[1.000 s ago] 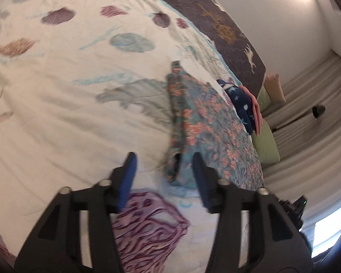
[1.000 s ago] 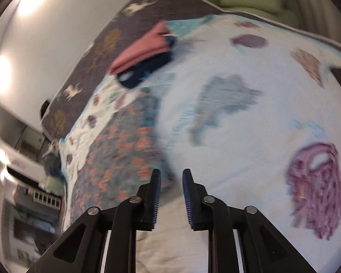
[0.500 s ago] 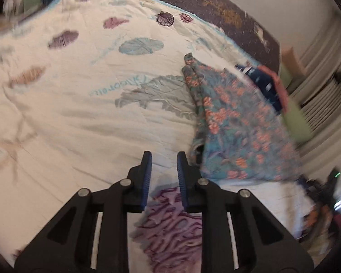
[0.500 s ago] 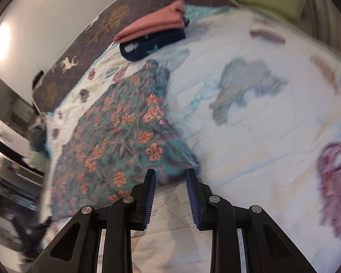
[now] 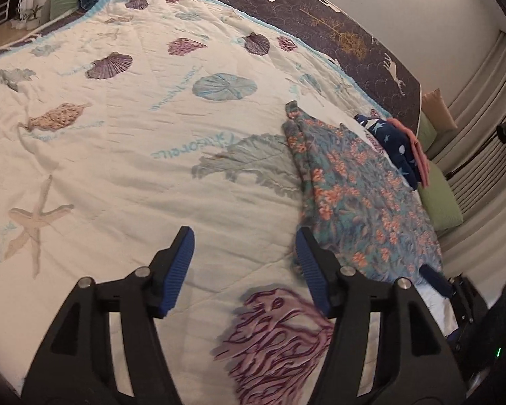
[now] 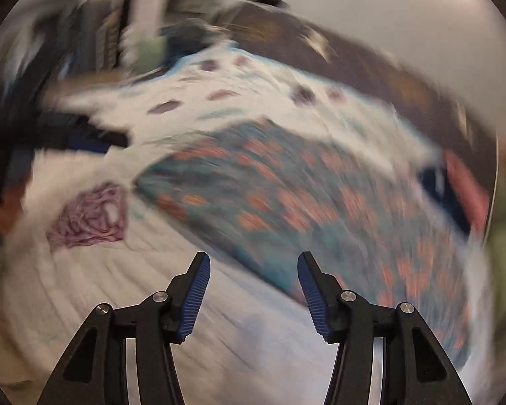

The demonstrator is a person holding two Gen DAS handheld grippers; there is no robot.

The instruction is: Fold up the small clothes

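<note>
Left wrist view is showing the left hand-held gripper [image 5: 244,263] hanging wide open and empty above the bed [image 5: 124,175], beside the floral garment [image 5: 361,202] lying flat; the right hand-held gripper [image 6: 253,290] is gaping too, holding nothing. A fold seems to be finishing; next, probably regripping an edge.

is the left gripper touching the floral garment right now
Cannot tell. In the left wrist view the left gripper is open with only quilt between its fingers, but its right finger overlaps the edge of the floral garment, showing neither contact nor a gap.
</note>
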